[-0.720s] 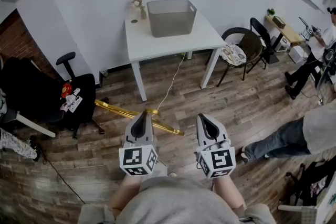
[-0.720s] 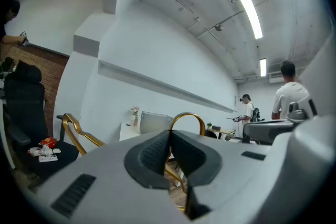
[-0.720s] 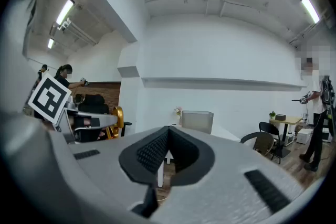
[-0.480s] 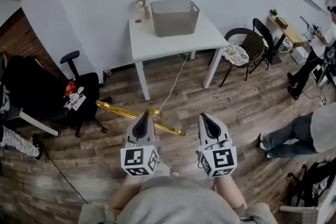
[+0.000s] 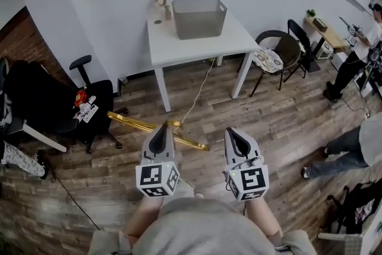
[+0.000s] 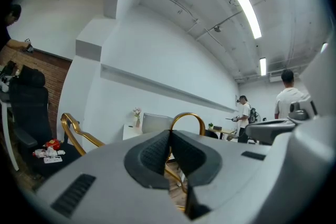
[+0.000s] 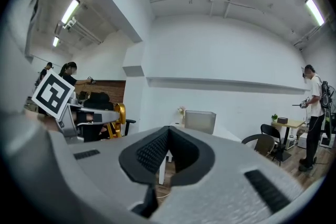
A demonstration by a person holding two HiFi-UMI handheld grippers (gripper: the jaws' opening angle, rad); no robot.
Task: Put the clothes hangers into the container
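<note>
Left tool [image 5: 162, 128] pinches the gold hanger [image 5: 131, 123], right tool [image 5: 234, 133] closed on nothing, both level

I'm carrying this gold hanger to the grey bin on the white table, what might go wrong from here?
The gold clothes hanger, pinched in the left gripper, juts out sideways, so it may twist in the grip or snag the black office chair. A white cable runs across the wooden floor toward the white table: a trip hazard.
</note>
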